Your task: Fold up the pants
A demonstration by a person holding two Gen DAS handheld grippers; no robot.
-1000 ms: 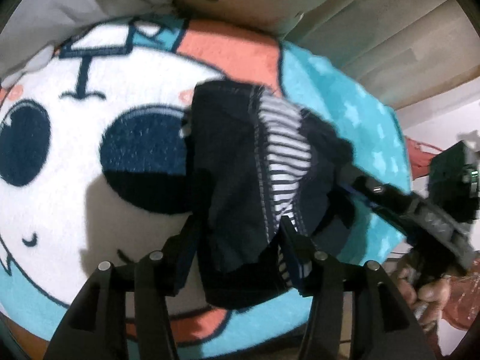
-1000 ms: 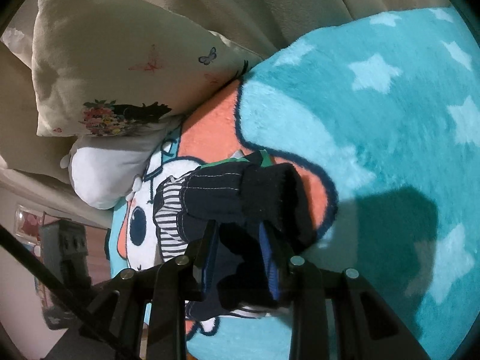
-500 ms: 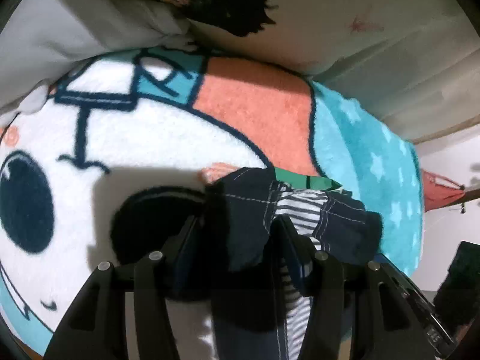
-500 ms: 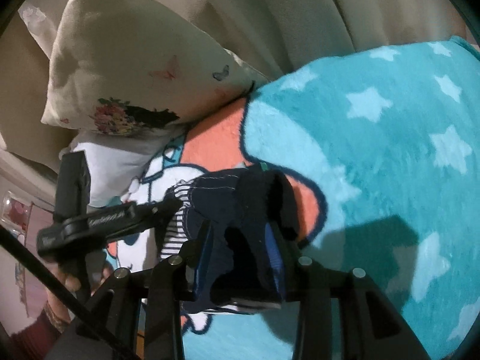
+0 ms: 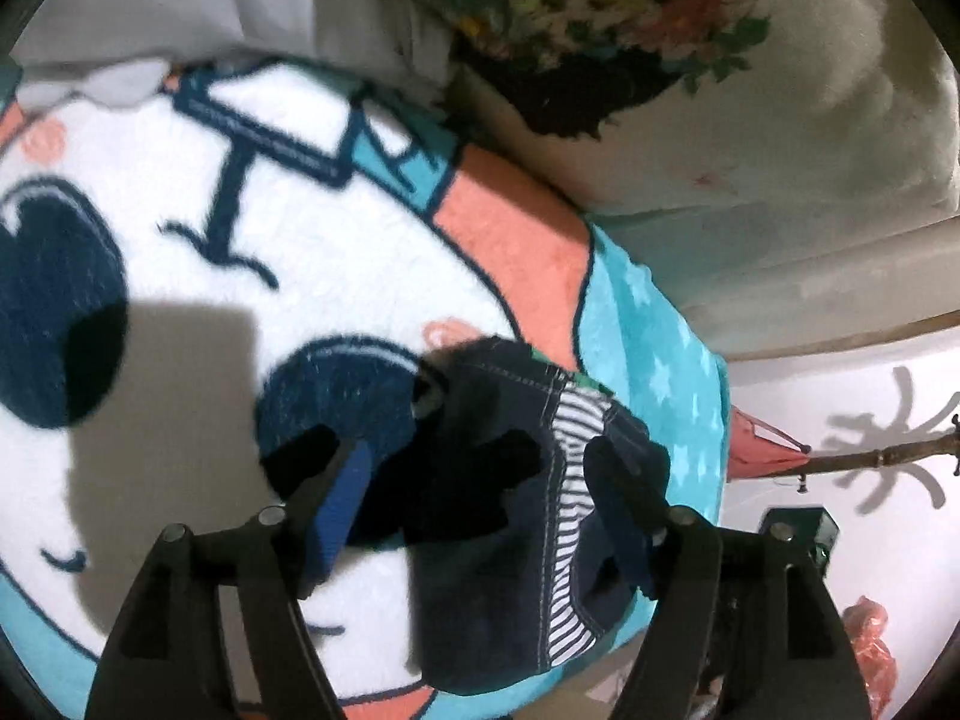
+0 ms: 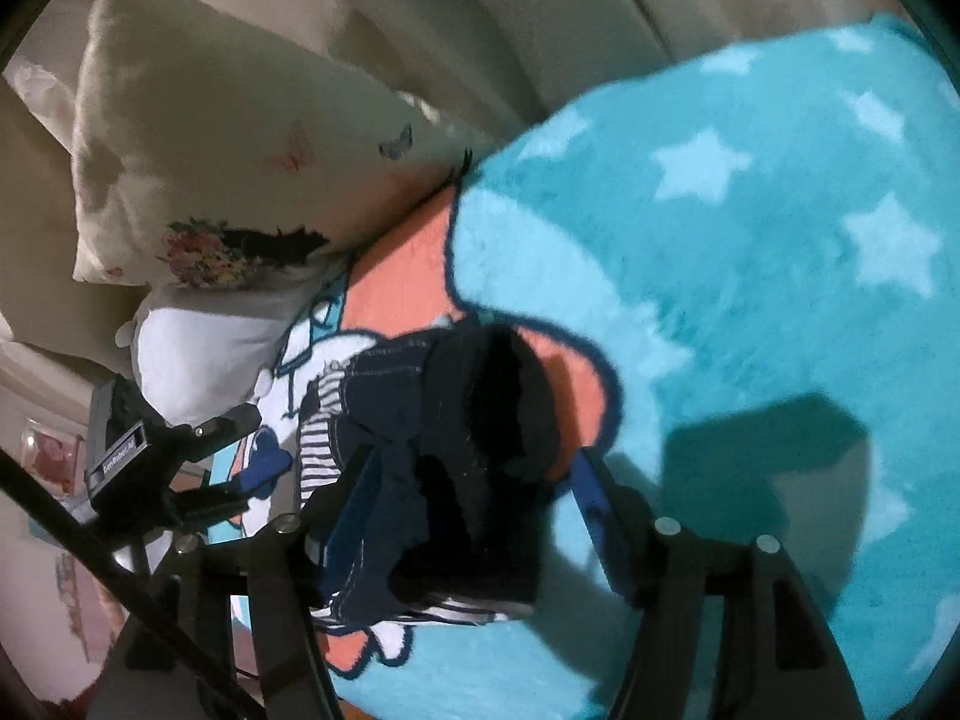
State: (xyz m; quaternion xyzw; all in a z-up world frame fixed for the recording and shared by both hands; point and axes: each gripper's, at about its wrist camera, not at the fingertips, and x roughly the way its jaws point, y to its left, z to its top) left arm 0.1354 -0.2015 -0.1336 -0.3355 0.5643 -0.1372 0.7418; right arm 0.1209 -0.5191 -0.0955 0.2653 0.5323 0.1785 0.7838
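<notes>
The small dark navy pants [image 5: 492, 480] with a black-and-white striped lining lie folded on the cartoon blanket [image 5: 240, 276]. They also show in the right wrist view [image 6: 444, 450]. My left gripper [image 5: 480, 468] is open, its fingers spread on either side of the pants, not pinching them. My right gripper [image 6: 468, 492] is open too, with the pants lying between its fingers. The left gripper shows in the right wrist view [image 6: 240, 456] at the pants' far side.
A floral cream pillow [image 6: 240, 138] and a white pillow [image 6: 198, 342] lie at the blanket's far edge against the beige sofa back [image 6: 480, 18]. The teal star-patterned part of the blanket [image 6: 780, 240] extends right.
Both grippers carried the pants down onto the blanket and opened, letting the pants go. The fingers now stand wide apart around the pants.
</notes>
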